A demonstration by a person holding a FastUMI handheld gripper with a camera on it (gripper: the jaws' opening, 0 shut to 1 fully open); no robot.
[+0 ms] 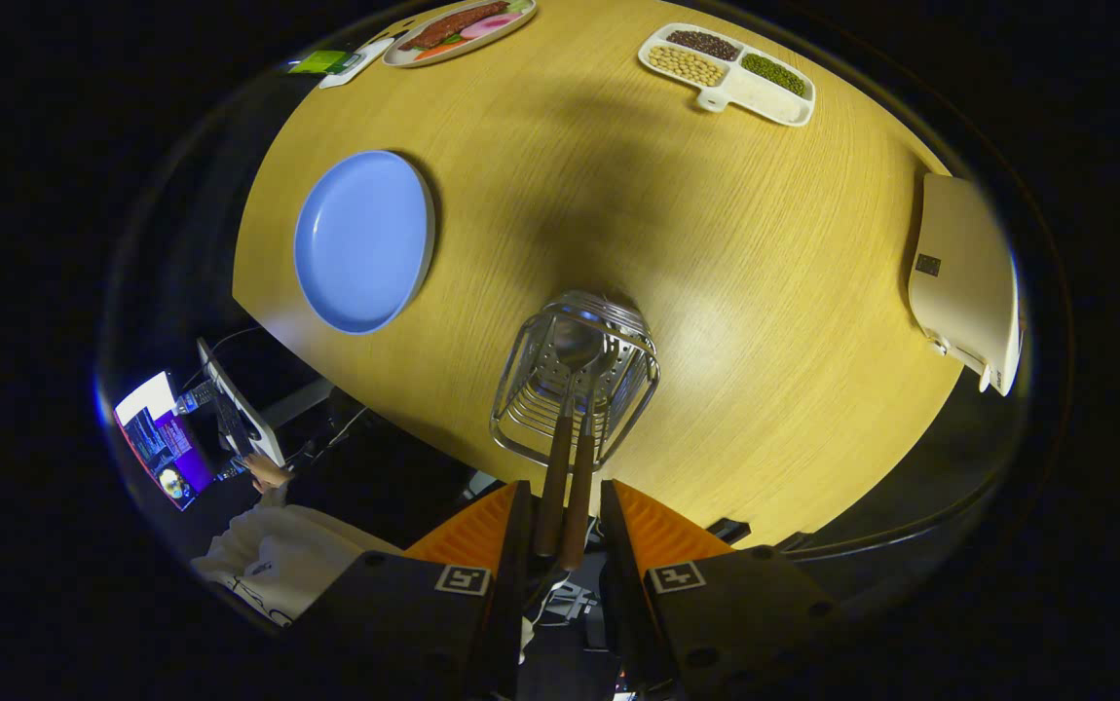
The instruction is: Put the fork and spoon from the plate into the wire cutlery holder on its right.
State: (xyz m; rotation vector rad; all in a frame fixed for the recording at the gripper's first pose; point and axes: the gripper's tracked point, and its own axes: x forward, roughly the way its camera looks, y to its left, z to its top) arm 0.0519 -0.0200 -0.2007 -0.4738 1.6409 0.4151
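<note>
Looking down on a round wooden counter [735, 292], pale yellow with fine straight grain. Just ahead of the tool [565, 531], a wire holder [575, 385]: shiny metal, rounded basket of thin curved rods with a perforated sheet-metal insert. Standing in it, two utensils side by side, heads down, dark brown wooden handles rising back toward the fingers. Spoon [572, 352] told by its smooth polished bowl deep in the holder; fork [607, 362] beside it, head mostly hidden among the wires, so told only loosely. Handle ends lying in the gap between the two fingers [662, 535], ribbed on their inner faces. Fingers apart, with a narrow space showing on each side of the handles; no clear press on either, though contact at the left handle cannot be told for sure.

Left of the holder and apart from it, a plate [363, 239]: round, matte blue, low pale rim. Beyond, at the far edge, an oval dish [458, 29] of food and a white divided tray [728, 73] with beans in three colours. Off to the right edge, a flat cream-coloured board [964, 277] with rounded corners. Below the counter, a person's hand [266, 474] at a keyboard by a lit screen [166, 443].
</note>
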